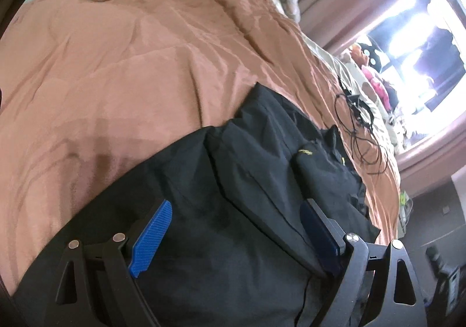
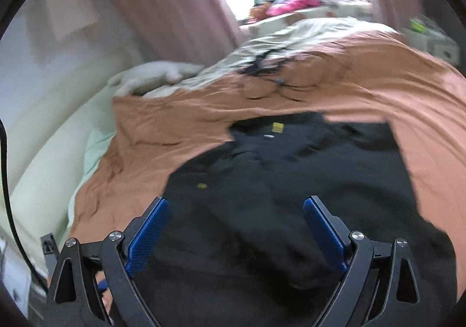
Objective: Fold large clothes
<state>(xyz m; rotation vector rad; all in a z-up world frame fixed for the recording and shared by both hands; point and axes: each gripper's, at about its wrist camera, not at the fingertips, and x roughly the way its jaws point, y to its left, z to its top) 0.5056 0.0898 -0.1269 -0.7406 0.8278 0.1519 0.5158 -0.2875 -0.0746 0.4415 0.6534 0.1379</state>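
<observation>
From the left wrist we see our left tool [image 1: 236, 204] spread wide over the black garment [image 1: 233, 181], which lies on the terracotta bedspread [image 1: 116, 64]. From the right wrist, blurred, our right tool [image 2: 236, 204] stands spread above the same garment, pinching nothing, with tangled cables [image 2: 271, 64] beyond.

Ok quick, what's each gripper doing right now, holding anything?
Left gripper: open, over the black garment, gripping nothing.
Right gripper: open, over the same garment, gripping nothing.
</observation>
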